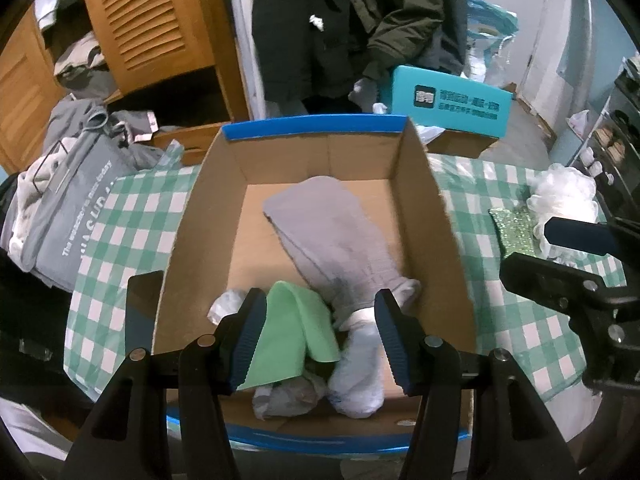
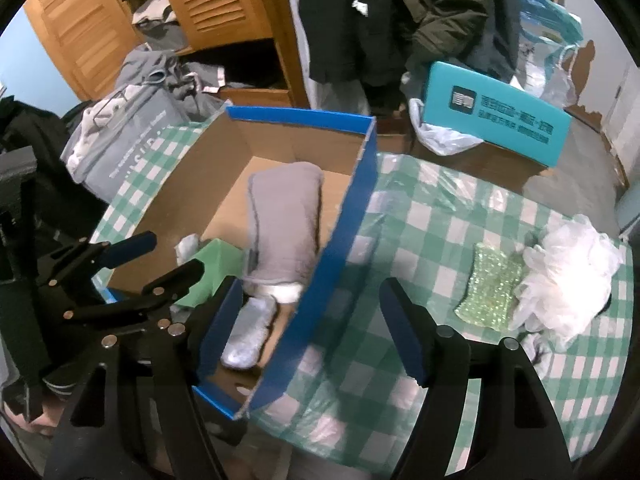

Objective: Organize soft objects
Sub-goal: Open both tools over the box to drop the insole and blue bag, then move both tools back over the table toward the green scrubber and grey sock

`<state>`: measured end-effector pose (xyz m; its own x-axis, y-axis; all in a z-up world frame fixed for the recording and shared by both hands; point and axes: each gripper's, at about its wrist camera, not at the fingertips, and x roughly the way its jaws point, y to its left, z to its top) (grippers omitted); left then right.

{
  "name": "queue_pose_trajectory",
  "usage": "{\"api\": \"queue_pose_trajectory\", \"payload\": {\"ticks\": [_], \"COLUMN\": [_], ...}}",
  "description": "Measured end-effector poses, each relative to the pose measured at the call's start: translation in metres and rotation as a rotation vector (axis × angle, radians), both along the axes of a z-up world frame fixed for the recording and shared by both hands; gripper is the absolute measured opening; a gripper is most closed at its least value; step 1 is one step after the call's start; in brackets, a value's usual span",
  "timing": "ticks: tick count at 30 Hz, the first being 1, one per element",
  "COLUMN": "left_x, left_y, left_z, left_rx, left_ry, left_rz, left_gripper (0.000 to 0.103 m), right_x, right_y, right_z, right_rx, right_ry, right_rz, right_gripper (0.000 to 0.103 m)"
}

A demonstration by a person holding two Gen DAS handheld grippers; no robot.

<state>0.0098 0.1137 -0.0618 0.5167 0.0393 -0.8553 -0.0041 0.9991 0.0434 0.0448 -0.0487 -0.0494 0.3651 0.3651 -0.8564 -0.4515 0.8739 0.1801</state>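
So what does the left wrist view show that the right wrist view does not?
Only the left wrist view shows the cardboard box whole, with all its inner walls, and the crumpled pale cloth at its near end.

Only the right wrist view shows the box's blue outer side and the full white mesh puff on the checked tablecloth.

Both show the grey towel, green cloth, white sock, sparkly green sponge and teal box.
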Motion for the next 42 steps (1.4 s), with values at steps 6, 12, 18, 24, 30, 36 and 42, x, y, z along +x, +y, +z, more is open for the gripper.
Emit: {"api": "queue_pose_trajectory", "payload": {"ticks": [6,12,18,24,30,36,42], "left_x": [0.001,0.001,0.003,0.004,0.005,0.004,0.004], "left_y": [-0.014,-0.030,-0.046,-0.060,-0.082,-0.106,-0.122], "left_z": [0.004,0.006,0.005,0.006,0.005,0.002,0.000], "left_rx": [0.003,0.010,0.019,0.019,0.031,0.057,0.059], "left_ry": [-0.008,-0.010,-0.005,-0.001,0.006,0.014,0.027], "left_rz": [-0.026,-0.060,-0.093,-0.119,-0.164,-0.212,-0.241], "left_gripper": [0.063,0.064,0.064,0.064,0.064,0.064,0.065], "right_x": [0.002,0.001,0.000,-0.001,-0.002,-0.002,-0.004], "right_y": [-0.022,-0.042,-0.060,-0.078,-0.103,-0.129,-0.149], "right_z": [0.000,0.000,-0.002,-0.007,-0.009,-0.011,-0.012], "right_rx": [-0.004,-0.006,-0.010,-0.017,-0.025,-0.028,-0.036], "right_ry": [0.000,0.001,0.003,0.010,0.006,0.003,0.001], "right_rz": [-0.042,-0.077,-0.104,-0.129,-0.173,-0.218,-0.251], "right_gripper": [0.073,0.074,0.074,0.074,0.074,0.074,0.074]}}
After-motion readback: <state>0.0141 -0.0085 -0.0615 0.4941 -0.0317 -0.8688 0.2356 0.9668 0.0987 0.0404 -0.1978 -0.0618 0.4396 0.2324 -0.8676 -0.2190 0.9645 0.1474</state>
